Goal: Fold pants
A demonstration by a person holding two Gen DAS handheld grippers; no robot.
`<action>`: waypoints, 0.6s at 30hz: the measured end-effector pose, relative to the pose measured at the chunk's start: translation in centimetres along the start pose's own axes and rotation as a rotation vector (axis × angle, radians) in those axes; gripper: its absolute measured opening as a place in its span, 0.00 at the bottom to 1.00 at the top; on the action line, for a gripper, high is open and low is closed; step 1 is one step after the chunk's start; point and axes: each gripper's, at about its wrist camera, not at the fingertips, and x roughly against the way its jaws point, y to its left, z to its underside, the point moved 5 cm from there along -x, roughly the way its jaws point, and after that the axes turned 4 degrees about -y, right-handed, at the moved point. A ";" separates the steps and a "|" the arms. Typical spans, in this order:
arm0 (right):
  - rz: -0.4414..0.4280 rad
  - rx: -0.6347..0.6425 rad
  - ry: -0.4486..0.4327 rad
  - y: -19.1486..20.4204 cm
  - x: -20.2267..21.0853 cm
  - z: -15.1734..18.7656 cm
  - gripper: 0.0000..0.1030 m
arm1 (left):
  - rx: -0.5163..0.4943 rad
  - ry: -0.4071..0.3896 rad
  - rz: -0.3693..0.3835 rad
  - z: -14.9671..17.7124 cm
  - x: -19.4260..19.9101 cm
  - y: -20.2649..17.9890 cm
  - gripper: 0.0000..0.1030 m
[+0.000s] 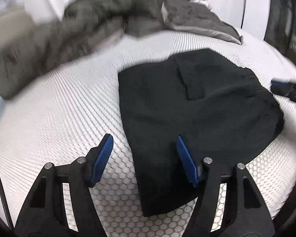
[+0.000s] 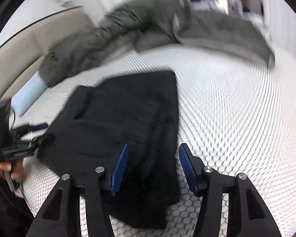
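Two blue pads of the left gripper [image 1: 145, 141] stand wide apart and empty above the black folded pants [image 1: 197, 106], which lie flat on the white honeycomb mattress [image 1: 59, 114]. From the right wrist, the right gripper [image 2: 153, 150] gapes, unladen, over the pants' near edge; a grey blanket [image 2: 112, 31] lies beyond.

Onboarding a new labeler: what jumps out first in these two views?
The black pants, folded into a compact slab, lie flat on the white honeycomb mattress, dark against light. Both grippers sit over its near edge with blue pads apart and nothing held: the left gripper at its left corner, the right gripper at its right. Behind, a rumpled grey blanket sprawls across the far side.
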 end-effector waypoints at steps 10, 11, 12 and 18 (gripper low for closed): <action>0.043 0.271 0.137 4.4 -2.5 4.1 0.77 | -0.099 0.069 0.106 2.4 -0.8 -2.6 0.79; 0.027 0.242 0.134 3.8 -1.6 4.1 0.77 | -0.097 0.070 0.105 2.7 -0.5 -2.2 0.81; 0.020 0.228 0.130 3.5 -1.2 4.1 0.77 | -0.084 0.074 0.114 3.0 -0.2 -1.9 0.81; -0.031 0.098 0.193 0.5 -0.1 5.3 0.78 | -0.068 0.107 0.114 4.7 0.2 -0.8 0.87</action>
